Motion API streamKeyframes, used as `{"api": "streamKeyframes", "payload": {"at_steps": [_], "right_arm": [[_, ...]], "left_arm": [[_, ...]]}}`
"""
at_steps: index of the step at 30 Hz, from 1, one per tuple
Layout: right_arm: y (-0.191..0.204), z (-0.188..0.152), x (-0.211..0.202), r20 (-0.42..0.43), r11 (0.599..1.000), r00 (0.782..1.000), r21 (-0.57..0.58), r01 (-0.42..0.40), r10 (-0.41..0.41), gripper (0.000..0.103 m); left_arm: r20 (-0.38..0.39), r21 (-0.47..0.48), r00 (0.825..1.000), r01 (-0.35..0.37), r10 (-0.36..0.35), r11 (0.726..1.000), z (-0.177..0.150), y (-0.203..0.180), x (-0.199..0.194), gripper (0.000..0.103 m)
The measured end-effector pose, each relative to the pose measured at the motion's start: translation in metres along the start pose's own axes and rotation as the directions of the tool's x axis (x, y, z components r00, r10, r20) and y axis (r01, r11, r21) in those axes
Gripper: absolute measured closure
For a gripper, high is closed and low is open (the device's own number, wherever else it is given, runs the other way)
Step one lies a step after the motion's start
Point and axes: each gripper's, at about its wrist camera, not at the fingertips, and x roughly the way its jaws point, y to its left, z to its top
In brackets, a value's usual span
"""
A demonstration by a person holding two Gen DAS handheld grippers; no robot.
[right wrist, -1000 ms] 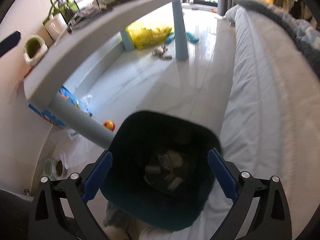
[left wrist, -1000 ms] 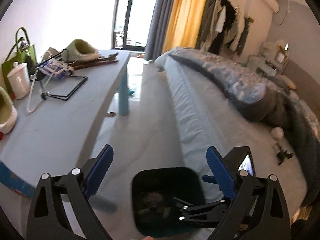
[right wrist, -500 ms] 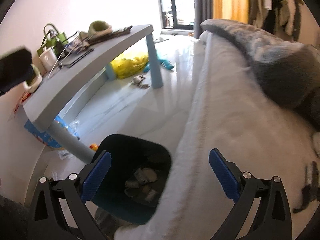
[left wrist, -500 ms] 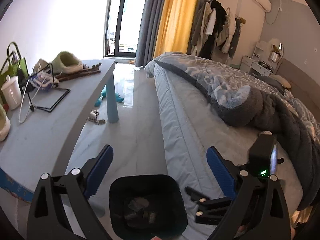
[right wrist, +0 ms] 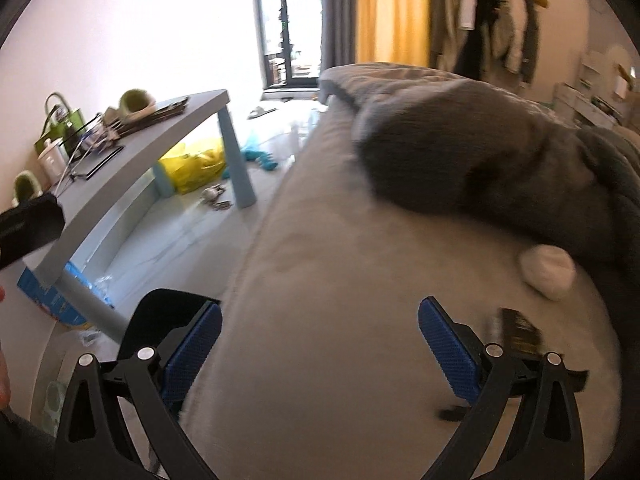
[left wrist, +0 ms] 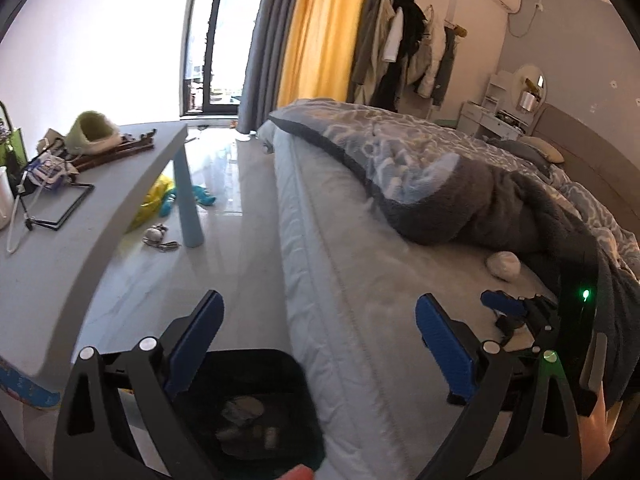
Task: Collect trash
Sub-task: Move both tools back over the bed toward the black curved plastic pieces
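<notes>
A black trash bin (left wrist: 248, 408) stands on the floor by the bed, with several crumpled scraps in its bottom. My left gripper (left wrist: 320, 298) hovers open above the bin's far rim and holds nothing. A white crumpled wad (right wrist: 547, 268) lies on the bed sheet next to the grey blanket, and a small dark item (right wrist: 518, 332) lies just in front of it. Over the sheet my right gripper (right wrist: 321, 305) stands open and empty, with the wad ahead to its right. The left wrist view also catches the wad (left wrist: 503, 265) and the right gripper (left wrist: 516, 318).
A grey table (left wrist: 56, 264) to the left carries a green slipper (left wrist: 94, 130), a black wire stand and a cable. On the floor past the table leg lie a yellow bag (right wrist: 196, 164) and a blue toy (left wrist: 202, 196). The rumpled blanket (left wrist: 440, 184) covers the bed's far side.
Both views have swung up and right, away from the bin toward the bed. The right gripper has moved from over the bin to over the sheet near the white wad.
</notes>
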Motion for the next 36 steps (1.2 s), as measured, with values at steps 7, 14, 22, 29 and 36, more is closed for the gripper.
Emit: {"api": "streamKeyframes", "payload": {"at_steps": [7,14,22,29,36], "right_arm": [[-0.045,-0.01,-0.015,0.012,0.996,0.998,0.057,0.063,-0.064,0.004],[-0.089,-0.021,-0.024,0.005,0.983,0.992,0.138,0.12,-0.122,0.004],[-0.138,-0.035,-0.033,0.004,0.955,0.983,0.237,0.176,-0.182,0.004],[-0.169,-0.042,-0.029,-0.006,0.948,0.985,0.273,0.167,-0.172,0.004],[-0.201,-0.046,-0.032,0.001,0.933,0.987,0.326,0.154,-0.163,0.004]], "left_arm": [[-0.008,0.067,0.999,0.039,-0.038,0.997,-0.005,-0.04,0.014,0.005],[-0.05,0.094,0.99,0.139,-0.134,0.986,-0.016,-0.069,0.037,0.007],[-0.072,0.157,0.953,0.302,-0.294,0.94,-0.025,-0.109,0.047,0.017],[-0.138,0.209,0.926,0.375,-0.352,0.903,-0.032,-0.148,0.071,0.024],[-0.231,0.277,0.892,0.443,-0.389,0.853,-0.048,-0.187,0.098,0.033]]}}
